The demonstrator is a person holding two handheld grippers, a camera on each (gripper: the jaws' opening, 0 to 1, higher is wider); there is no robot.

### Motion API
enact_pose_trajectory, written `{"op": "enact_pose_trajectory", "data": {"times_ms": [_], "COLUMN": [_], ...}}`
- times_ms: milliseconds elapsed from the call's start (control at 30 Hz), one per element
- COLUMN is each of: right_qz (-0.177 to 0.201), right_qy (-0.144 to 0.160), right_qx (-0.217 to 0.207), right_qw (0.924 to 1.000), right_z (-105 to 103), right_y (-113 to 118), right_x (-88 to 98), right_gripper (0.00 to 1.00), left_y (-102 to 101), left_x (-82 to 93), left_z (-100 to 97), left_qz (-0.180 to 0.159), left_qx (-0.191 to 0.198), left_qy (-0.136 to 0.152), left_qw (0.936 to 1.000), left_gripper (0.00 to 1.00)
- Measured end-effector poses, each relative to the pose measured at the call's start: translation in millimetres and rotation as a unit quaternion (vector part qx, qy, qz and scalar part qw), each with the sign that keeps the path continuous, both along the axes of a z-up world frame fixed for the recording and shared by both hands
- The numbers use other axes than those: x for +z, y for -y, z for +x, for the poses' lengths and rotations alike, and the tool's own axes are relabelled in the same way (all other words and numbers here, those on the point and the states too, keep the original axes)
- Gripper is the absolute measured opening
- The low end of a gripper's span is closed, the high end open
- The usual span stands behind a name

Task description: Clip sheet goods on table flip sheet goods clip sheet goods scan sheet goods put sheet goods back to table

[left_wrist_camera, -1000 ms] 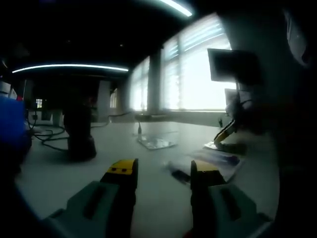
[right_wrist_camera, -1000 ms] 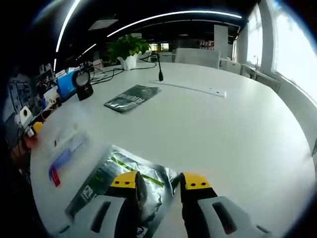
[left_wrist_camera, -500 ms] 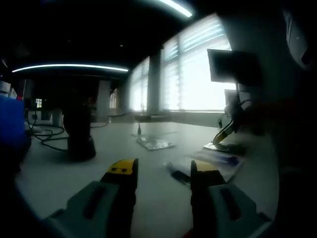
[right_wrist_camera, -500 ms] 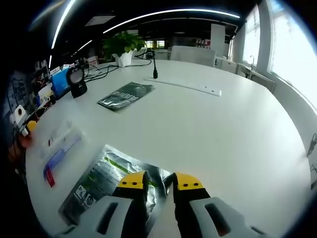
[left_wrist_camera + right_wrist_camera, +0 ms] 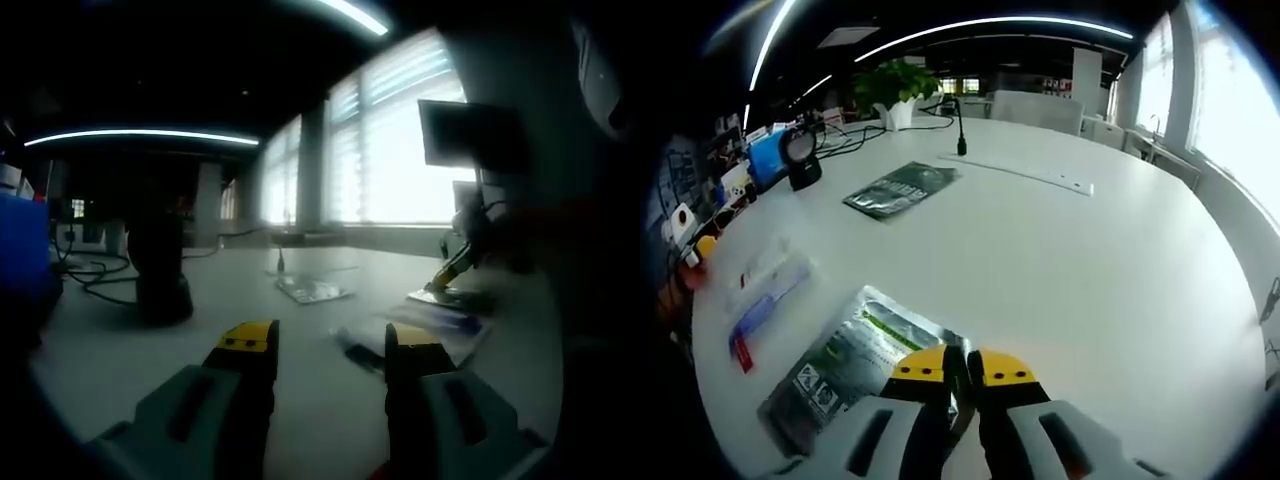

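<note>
Foil packet (image 5: 855, 365): flat on the white worktop (image 5: 1090, 280), its near right edge between the right gripper (image 5: 958, 365) fingers.
Right fingers: nearly closed, pinching that edge.
Left gripper (image 5: 325, 345): fingers wide apart, holding nothing, low over the worktop.
Second packet (image 5: 900, 187): farther off, near the scanner (image 5: 800, 160).

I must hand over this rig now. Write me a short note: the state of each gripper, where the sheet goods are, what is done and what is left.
Right gripper: jaws nearly shut on the near edge of the silver packet, which lies flat on the white table.
Left gripper: open, holding nothing, low over the table, facing the black scanner.
Other sheet goods: a dark packet farther out; a clear pouch with a blue and red strip beside the silver packet.
Done: first clip appears made.
Left: flip the packet, clip it again, scan it, put it back on the table.
</note>
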State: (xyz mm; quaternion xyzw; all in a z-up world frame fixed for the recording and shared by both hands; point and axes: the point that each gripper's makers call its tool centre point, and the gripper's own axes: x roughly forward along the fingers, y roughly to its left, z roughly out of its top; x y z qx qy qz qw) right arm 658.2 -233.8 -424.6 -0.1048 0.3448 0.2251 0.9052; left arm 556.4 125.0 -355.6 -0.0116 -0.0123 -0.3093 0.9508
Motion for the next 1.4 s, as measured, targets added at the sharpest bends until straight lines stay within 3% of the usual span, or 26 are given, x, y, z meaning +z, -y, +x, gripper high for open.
{"op": "enact_pose_trajectory", "data": {"times_ms": [767, 933, 1100, 1200, 1333, 1400], "right_qz": [0.096, 0.099, 0.079, 0.085, 0.136, 0.14], "right_qy": [0.027, 0.035, 0.078, 0.095, 0.094, 0.101], "right_qx": [-0.028, -0.025, 0.0, 0.004, -0.01, -0.012], "right_qw": [0.9946, 0.9941, 0.9938, 0.9918, 0.9862, 0.9849], "right_z": [-1.4, -2.7, -2.0, -4.1, -7.6, -9.8], "right_y": [3.9, 2.8, 2.4, -0.5, -6.9, -6.1], "right_x": [1.6, 2.7, 18.0, 32.6, 54.2, 64.2], "right_gripper": [0.0, 0.0, 0.0, 0.0, 0.0, 0.0], "left_y": [-0.3, -0.4, -1.0, -1.3, -0.9, -0.9], "left_x": [-3.2, -3.8, -4.6, -4.8, -5.1, -5.2], "left_z": [1.9, 2.3, 3.2, 3.7, 3.8, 3.7], "left_qz": [0.008, 0.01, 0.013, 0.013, 0.013, 0.013], "left_qx": [0.006, 0.008, 0.011, 0.013, 0.012, 0.012], "left_qy": [-0.006, -0.007, -0.008, -0.008, -0.009, -0.01], "left_qw": [0.9999, 0.9999, 0.9998, 0.9998, 0.9998, 0.9998], "left_gripper": [0.35, 0.35, 0.35, 0.35, 0.35, 0.35]}}
